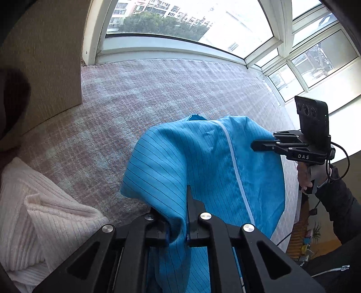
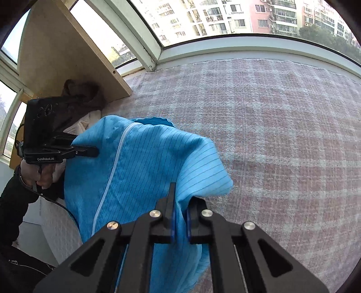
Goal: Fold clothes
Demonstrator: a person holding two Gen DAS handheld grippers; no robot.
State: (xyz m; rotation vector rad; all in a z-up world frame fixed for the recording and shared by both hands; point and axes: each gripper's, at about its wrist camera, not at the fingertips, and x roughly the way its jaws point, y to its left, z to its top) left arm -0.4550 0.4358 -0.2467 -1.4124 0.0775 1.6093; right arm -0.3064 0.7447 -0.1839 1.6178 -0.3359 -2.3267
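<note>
garment (image 1: 203, 171): hangs between both grippers, above blanket (image 1: 158, 94)
left gripper (image 1: 188, 202): at garment's left edge
right gripper (image 2: 179, 202): at garment's right edge
folded knit (image 1: 33, 214): on blanket, left of garment
window (image 2: 225, 18): behind blanket

One blue garment (image 1: 203, 162), two grippers, perhaps two other folded clothes (image 1: 33, 214).

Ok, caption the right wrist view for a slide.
Both tools, right and left, pinch a blue zip garment above a plaid blanket.
</note>
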